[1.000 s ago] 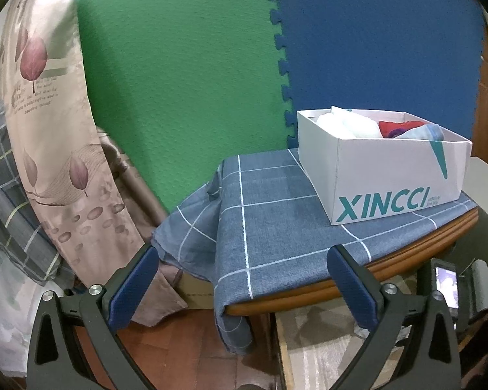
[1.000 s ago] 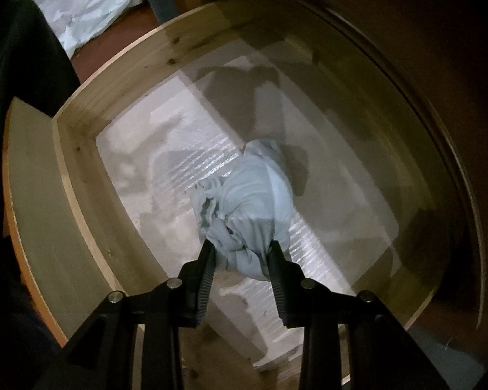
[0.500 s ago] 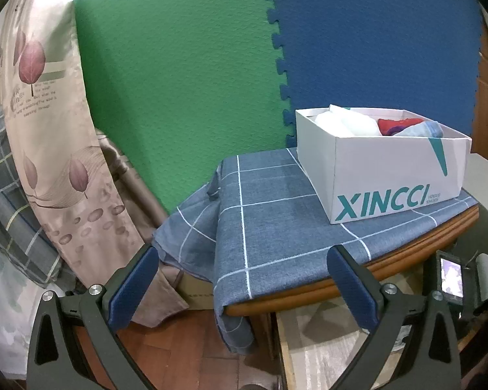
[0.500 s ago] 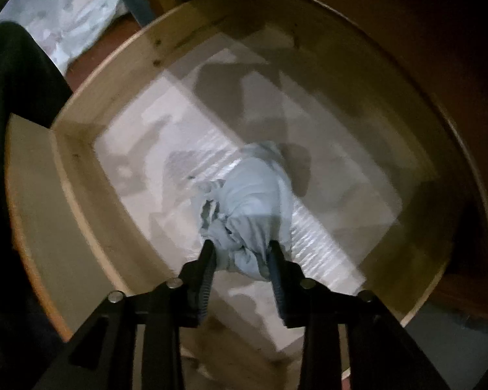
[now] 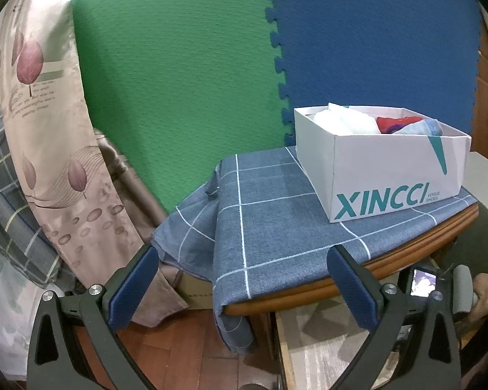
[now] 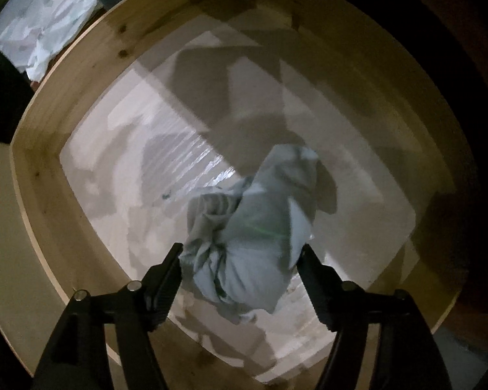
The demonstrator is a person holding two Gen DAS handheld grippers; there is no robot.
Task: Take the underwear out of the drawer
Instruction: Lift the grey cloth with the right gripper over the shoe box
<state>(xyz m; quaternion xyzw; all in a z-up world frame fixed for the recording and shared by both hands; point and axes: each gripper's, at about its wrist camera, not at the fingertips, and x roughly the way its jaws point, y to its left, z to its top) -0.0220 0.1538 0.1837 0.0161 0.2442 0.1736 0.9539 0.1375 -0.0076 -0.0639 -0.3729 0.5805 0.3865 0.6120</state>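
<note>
One garment was found in the drawer [image 6: 91,74]: a bunched piece of pale grey-blue underwear [image 6: 250,240], lying on the pale liner of the drawer floor, toward the near side of the wooden box and clear of its walls. The right hand-held gripper [image 6: 240,269] stood over it with its jaws parted wider than the bundle, one finger at each flank; whether either pad actually touched cloth could not be told, the picture being dim and somewhat smeared, and the garment could not be counted as held. The left hand-held gripper [image 5: 240,276] was wide apart and carried nothing, pointed at the tabletop [image 5: 406,269], which bore a blue checked cloth [image 5: 276,214] and a white shoe box [image 5: 390,175] containing other folded fabric. In the inspector's judgement the underwear would be very light, soft and wholly limp, with no stiffness to lever against; it should compress readily and would not be damaged by a firm pinch. It would likely drape and unfold once lifted, so a trailing edge might catch on the drawer's front wall. The soundest place to take hold appeared to be the thick gathered knot at the near end of the bundle, where several layers lay together, rather than a single loose edge, which could slip from between the pads.
</note>
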